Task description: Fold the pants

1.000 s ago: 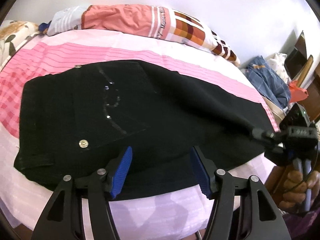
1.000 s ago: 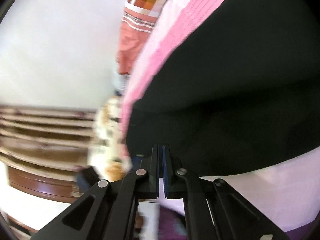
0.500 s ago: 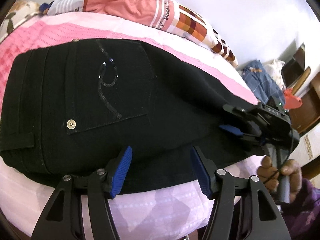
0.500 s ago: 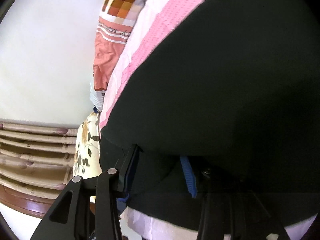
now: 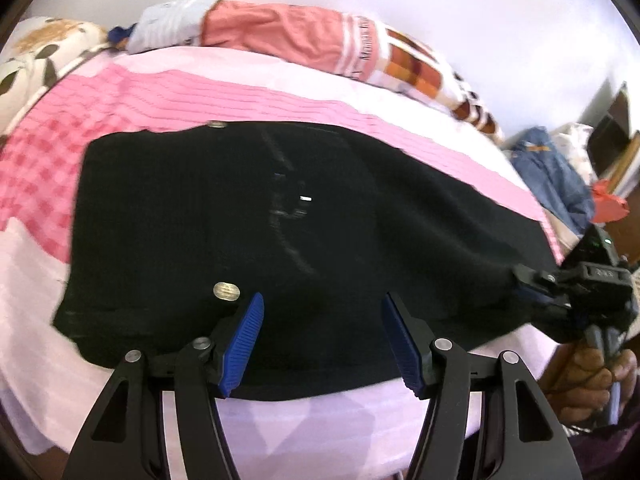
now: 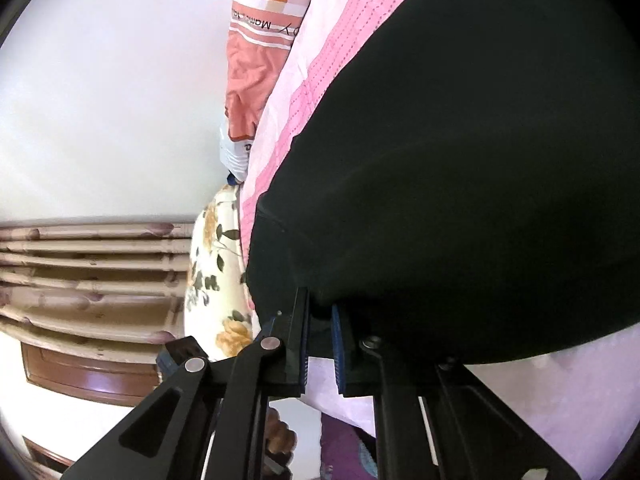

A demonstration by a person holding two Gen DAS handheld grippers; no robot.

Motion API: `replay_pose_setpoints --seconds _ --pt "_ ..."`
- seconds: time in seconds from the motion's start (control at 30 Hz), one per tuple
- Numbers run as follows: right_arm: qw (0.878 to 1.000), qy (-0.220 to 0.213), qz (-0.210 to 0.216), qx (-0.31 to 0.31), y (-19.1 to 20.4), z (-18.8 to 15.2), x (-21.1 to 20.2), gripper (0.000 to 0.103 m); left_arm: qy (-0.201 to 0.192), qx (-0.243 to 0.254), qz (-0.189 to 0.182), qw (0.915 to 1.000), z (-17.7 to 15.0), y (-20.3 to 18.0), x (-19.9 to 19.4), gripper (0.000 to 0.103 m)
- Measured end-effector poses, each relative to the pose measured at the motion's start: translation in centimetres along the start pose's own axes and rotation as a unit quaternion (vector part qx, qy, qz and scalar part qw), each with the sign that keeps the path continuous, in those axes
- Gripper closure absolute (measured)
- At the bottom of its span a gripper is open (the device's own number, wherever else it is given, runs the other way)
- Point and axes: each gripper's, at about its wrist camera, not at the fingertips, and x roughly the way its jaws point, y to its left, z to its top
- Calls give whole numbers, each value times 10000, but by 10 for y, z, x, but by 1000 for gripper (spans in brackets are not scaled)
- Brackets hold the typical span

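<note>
Left gripper (image 5: pixel 322 340): jaws apart, lower centre, over black pants (image 5: pixel 280 240) | Right gripper (image 6: pixel 320 344): just closing, clamped on pants hem, right edge.

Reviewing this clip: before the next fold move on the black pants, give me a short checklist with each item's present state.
1. Right gripper has cloth: ok, its jaws have just been closing and now pinch the edge of the black pants.
2. Left gripper has cloth: not ok, jaws open, hovering above the near hem.
3. Pants lie flat on the bed sheet: ok, no big bunching visible.
4. Pillow clear of the pants: ok.
5. Layers caught by the right grip: cannot tell.
</note>
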Motion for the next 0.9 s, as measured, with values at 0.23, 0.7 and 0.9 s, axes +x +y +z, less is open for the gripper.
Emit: replay_pose_setpoints --seconds 0.23,0.7,0.9 --pt "9975 579 -262 308 -23 -24 19 97 -71 -180 209 9996 1 26 -3 41" --pt "9943 917 -175 -519 17 -21 43 48 -476 -235 156 9985 7 54 -55 40" --pt "9901 1360 -5 -348 27 -26 91 48 -409 -948 160 9945 -5 100 -74 40"
